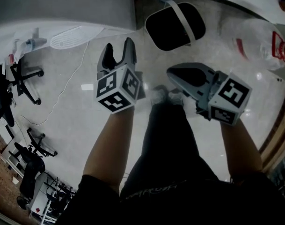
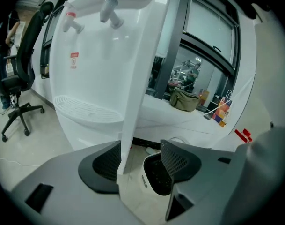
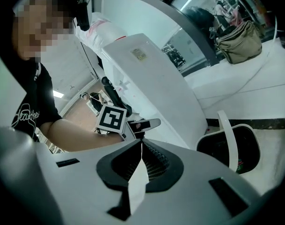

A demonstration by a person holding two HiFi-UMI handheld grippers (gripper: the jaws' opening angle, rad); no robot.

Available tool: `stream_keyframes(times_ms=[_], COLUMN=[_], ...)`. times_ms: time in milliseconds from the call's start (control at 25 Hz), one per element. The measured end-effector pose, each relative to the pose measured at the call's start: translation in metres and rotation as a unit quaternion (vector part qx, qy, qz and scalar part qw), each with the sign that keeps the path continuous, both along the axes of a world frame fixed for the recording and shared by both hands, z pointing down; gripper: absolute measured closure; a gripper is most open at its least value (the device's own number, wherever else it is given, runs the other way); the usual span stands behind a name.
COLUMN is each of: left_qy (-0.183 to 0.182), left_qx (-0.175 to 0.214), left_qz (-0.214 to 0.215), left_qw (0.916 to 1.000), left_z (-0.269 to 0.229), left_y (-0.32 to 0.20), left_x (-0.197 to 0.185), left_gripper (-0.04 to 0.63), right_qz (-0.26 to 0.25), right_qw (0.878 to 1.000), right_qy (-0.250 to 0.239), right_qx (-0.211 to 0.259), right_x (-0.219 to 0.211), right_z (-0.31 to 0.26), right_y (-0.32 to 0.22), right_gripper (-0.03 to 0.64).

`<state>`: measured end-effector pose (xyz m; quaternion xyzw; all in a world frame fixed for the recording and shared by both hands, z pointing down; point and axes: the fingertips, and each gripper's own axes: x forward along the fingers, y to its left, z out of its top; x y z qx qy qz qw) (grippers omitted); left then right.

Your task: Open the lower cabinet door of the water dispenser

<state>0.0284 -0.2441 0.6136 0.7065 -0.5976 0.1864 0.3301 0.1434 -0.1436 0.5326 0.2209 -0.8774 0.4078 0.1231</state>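
Lower cabinet door [image 2: 135, 102], a thin white panel of the tall white plastic water dispenser [image 2: 91, 78], is standing open and edge-on. Its lower end is lying between the widely parted jaws of the left gripper [image 2: 140, 159], close to the left pad; that gripper is released, not pinching it. A black waste bin with a white rim [image 2: 156, 175] is sitting on the floor just beyond. The right gripper [image 3: 141, 144] is hovering clenched on nothing.

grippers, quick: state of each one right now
Left gripper: open, holding nothing.
Right gripper: closed, holding nothing.
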Motion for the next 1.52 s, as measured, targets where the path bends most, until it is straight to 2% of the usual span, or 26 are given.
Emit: stream_keyframes(times_ms=[400,600,760,920,1200,1520], left_qy=[-0.019,-0.037,-0.065,-0.057,-0.055,-0.051], left_qx=[-0.045,-0.046,-0.043,-0.051,-0.050,-0.055], left_qz=[-0.031,-0.042,-0.038,-0.055,-0.066,-0.100], left_qw=[0.9983,0.9974,0.9962,0.9955,0.9951,0.9921], left_z=[0.051,0.069,0.076,0.083,0.086,0.085], left_y=[-0.021,-0.027,-0.033,-0.041,-0.050,-0.052], left_x=[-0.012,-0.017,-0.021,-0.024,-0.024,-0.031], left_gripper=[0.344,0.344,0.344,0.344,0.344,0.345], right_qz=[0.010,0.014,0.002,-0.019,-0.022,-0.025], right_qw=[1.000,1.000,1.000,1.000,1.000,1.000], right_qy=[0.002,-0.005,-0.003,0.016,0.015,0.017], right_qx=[-0.002,-0.002,-0.004,0.007,-0.003,-0.001], right_x=[0.000,-0.009,-0.017,-0.020,-0.021,-0.022], right_z=[0.017,0.017,0.018,0.020,0.022,0.019], right_y=[-0.011,-0.014,-0.012,-0.004,-0.001,-0.004], right_gripper=[0.601,0.601,0.601,0.601,0.601,0.601])
